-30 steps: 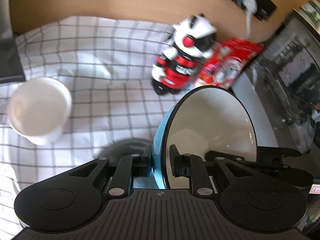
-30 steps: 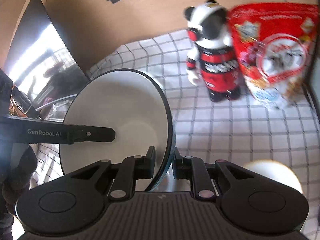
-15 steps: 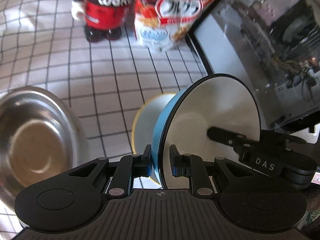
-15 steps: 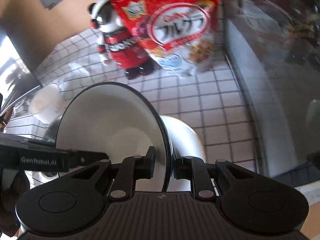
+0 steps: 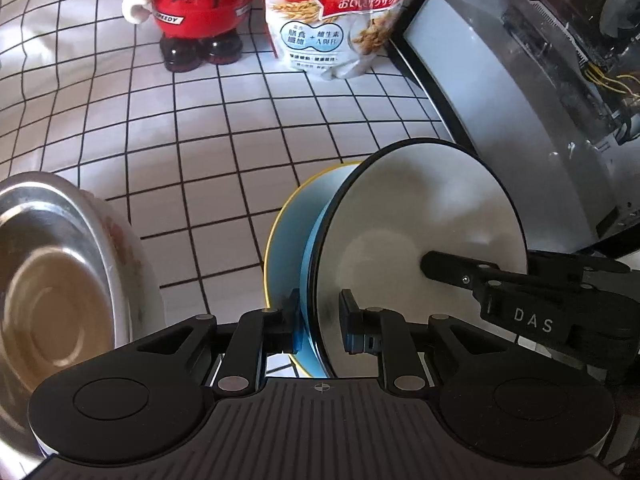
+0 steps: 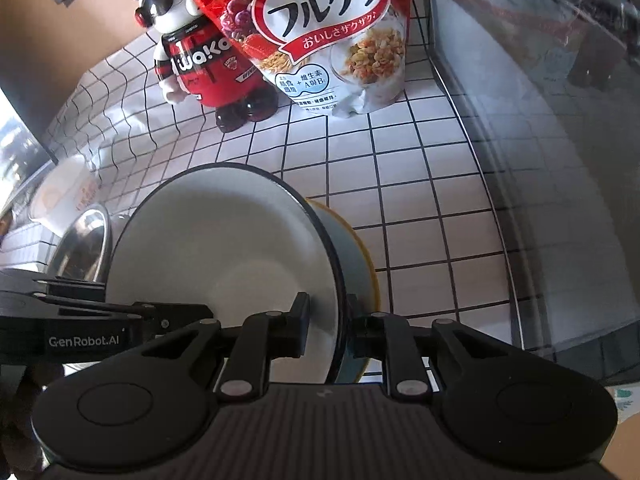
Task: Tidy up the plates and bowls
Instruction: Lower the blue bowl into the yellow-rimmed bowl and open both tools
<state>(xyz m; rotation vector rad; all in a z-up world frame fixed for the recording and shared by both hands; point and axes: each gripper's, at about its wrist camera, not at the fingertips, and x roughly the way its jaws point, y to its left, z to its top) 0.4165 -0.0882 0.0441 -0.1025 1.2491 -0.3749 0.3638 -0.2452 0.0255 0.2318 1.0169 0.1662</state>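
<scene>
Both hand-held grippers pinched opposite edges of one bowl, white inside and blue outside with a dark rim. In the left wrist view, the left hand-held gripper (image 5: 318, 324) was pressed onto the rim of the bowl (image 5: 420, 240), one finger on the blue outer wall and the other on the white inner face. The right hand-held gripper (image 5: 448, 268) reached in from the right edge of that view and lay against the bowl's inner face.

In the right wrist view, the right hand-held gripper (image 6: 328, 322) clamped the near rim of the same bowl (image 6: 224, 248), while the left hand-held gripper (image 6: 168, 318) entered from the left.

The bowl was held tilted on edge directly over a second bowl (image 5: 288, 240) with a yellow rim, which sat on the surface (image 5: 224, 120), a white cloth with a black grid. Whether the two bowls touched could not be told.

A metal bowl (image 5: 60, 272) lay to the left, near the yellow-rimmed bowl but apart from it. A white cup (image 6: 60, 200) stood behind the metal bowl. At the back of the surface stood a red and black toy figure (image 5: 192, 8) just beside a cereal bag (image 6: 320, 32). A glass-sided case (image 5: 540, 80) bordered the cloth on the right.
</scene>
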